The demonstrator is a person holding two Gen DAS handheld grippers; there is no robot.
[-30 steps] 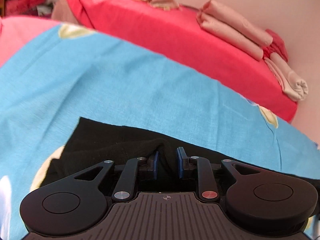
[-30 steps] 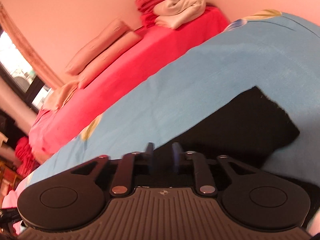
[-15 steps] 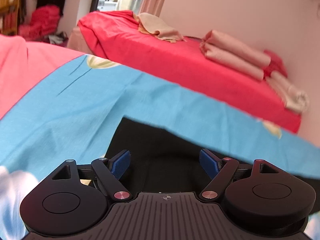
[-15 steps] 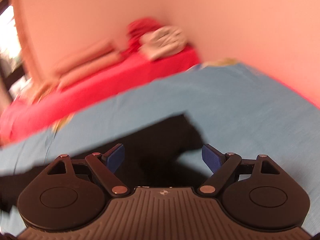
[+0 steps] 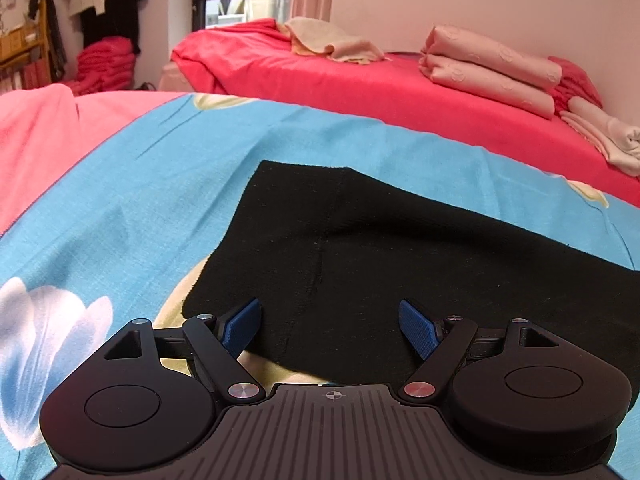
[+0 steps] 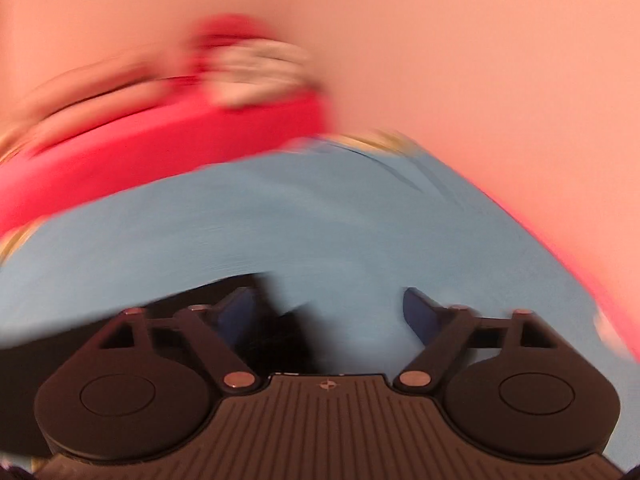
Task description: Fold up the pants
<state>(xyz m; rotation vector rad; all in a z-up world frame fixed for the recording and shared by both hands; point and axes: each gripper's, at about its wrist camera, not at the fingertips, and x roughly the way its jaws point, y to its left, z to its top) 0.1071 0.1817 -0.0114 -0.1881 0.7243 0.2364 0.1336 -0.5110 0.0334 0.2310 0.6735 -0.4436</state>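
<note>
With both the left tongs (image 5: 330, 326) and right tongs (image 6: 328, 312) spread wide and empty above the flat black fabric pants (image 5: 380, 248) on the blue floral bedsheet (image 5: 160, 184), a careless regrasp could pinch the sheet too.

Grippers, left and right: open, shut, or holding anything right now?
Left gripper: open, holding nothing, above the black pants.
Right gripper: open, holding nothing; view blurred.
</note>
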